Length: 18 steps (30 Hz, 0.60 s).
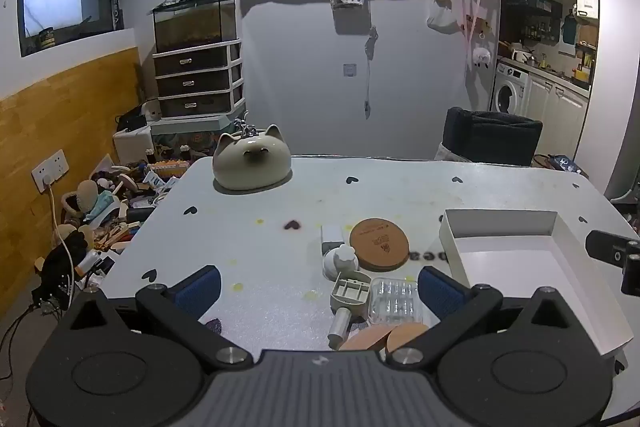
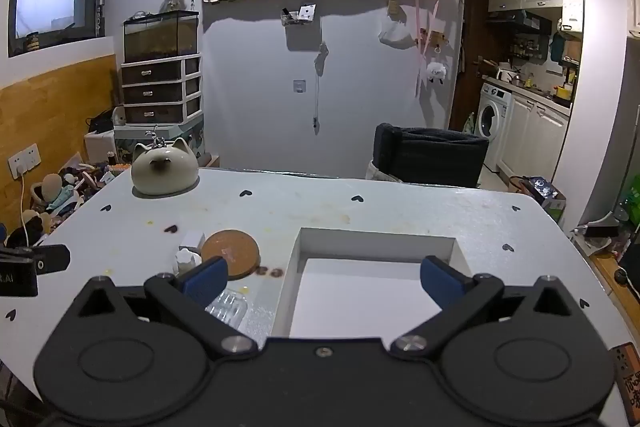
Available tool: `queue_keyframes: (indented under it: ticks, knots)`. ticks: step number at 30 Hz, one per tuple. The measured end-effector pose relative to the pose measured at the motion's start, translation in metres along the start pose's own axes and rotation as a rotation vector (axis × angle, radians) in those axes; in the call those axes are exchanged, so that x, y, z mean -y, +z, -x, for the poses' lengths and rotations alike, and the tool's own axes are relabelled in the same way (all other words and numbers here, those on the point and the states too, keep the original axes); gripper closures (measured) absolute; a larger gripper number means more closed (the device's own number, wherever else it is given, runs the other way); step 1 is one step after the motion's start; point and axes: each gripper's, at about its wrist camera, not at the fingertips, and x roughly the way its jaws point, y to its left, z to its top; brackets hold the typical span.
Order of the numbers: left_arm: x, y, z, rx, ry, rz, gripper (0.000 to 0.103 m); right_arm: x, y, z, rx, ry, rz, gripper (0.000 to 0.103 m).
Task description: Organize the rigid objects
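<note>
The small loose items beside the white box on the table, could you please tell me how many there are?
6, perhaps more hidden behind the left gripper: cork coaster, white block, white figurine, grey handled tool, clear blister tray, tan oval pieces.

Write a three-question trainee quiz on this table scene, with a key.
1. True or false: the white box already holds the cork coaster.
2. Which gripper has the box straight ahead between its fingers? A) left gripper B) right gripper
3. Fill in: both grippers' jaws stand ____.

Key: 1 false, the box is empty and the coaster lies on the table beside it. 2 B. 3 open, nothing between them.
</note>
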Motion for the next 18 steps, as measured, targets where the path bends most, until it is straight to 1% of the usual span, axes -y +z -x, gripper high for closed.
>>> queue_keyframes:
  ticks: [18]
  knots:
    - [0.0029,-0.0006,0.0002,-0.002,-0.010,0.007,0.000,-0.0010,-0.0007,-0.0005,-0.003,-0.006,0.004,0.000]
